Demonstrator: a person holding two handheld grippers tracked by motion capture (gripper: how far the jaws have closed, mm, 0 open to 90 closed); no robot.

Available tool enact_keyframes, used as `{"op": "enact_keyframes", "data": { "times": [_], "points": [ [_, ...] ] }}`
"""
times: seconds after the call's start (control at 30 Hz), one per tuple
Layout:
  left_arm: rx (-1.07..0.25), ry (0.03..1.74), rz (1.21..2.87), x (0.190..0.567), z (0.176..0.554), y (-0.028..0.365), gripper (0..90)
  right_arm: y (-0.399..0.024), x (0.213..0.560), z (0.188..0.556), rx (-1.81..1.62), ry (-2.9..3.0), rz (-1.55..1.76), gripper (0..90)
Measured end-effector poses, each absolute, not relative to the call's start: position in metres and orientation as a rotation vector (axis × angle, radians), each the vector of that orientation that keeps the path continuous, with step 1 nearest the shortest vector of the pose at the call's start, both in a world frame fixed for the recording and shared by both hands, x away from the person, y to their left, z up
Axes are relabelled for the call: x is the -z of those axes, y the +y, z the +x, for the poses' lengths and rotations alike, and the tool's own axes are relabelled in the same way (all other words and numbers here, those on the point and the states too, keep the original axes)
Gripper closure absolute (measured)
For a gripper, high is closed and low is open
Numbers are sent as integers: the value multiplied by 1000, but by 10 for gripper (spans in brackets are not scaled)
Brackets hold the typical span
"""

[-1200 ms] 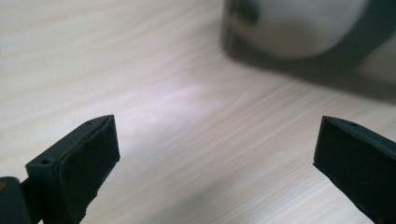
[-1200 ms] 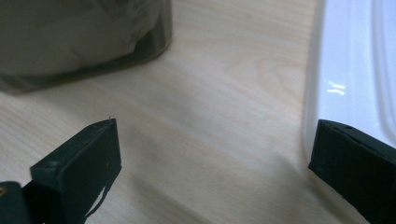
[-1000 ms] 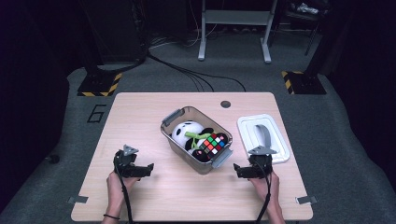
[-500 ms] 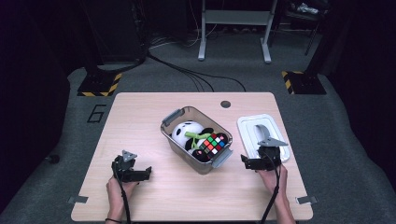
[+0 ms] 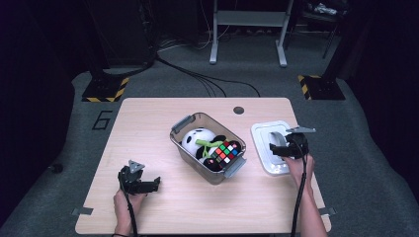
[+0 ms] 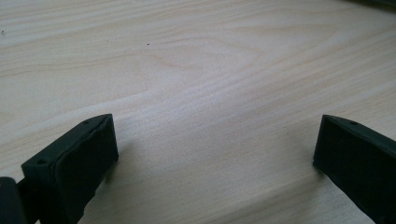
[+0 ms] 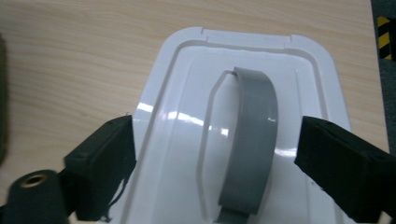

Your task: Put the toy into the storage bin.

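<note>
A clear grey bin (image 5: 184,124) stands at the table's middle and holds a black-and-white panda plush (image 5: 196,138) and a colourful puzzle cube (image 5: 225,151). Right of it lies the bin's white lid (image 5: 264,132) (image 7: 187,93), flat on the table, with a grey handle (image 7: 250,140) across its top. My right gripper (image 5: 276,148) (image 7: 215,135) hovers over the lid, open, its jaws either side of the handle without touching it. My left gripper (image 5: 152,184) (image 6: 215,140) rests low at the front left, open wide over bare wood.
The light wooden table (image 5: 143,133) has a small round hole (image 5: 238,110) at its back edge. Around it are dark floor, cables (image 5: 197,79) and yellow-black striped stand bases (image 5: 101,91).
My right gripper has moved away from the person and to the right, from bare table onto the white lid. The left gripper has shifted slightly toward the front edge.
</note>
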State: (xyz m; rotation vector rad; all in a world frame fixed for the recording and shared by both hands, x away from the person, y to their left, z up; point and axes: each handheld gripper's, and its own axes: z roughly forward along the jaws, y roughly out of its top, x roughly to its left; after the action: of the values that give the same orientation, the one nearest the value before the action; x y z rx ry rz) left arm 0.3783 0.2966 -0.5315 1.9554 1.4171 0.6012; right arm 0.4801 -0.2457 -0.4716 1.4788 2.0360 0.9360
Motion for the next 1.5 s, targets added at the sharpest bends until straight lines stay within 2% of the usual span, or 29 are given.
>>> {"op": "enact_keyframes", "data": {
  "times": [0.03, 0.27, 0.53, 0.67, 1.5],
  "points": [
    [-601, 1416, 1956, 532, 378, 297, 0, -245, 473, 484, -938, 2030, 1508, 147],
    [-600, 1413, 1959, 532, 378, 297, 0, -248, 483, 503, -865, 2026, 1573, 352],
    [-600, 1412, 1959, 532, 378, 297, 0, -249, 491, 509, -827, 2018, 1602, 625],
    [-599, 1413, 1959, 531, 378, 297, 0, -248, 491, 508, -821, 2010, 1593, 663],
    [-593, 1413, 1961, 531, 379, 296, 0, -254, 441, 486, -919, 2051, 1439, 667]
  ]
}}
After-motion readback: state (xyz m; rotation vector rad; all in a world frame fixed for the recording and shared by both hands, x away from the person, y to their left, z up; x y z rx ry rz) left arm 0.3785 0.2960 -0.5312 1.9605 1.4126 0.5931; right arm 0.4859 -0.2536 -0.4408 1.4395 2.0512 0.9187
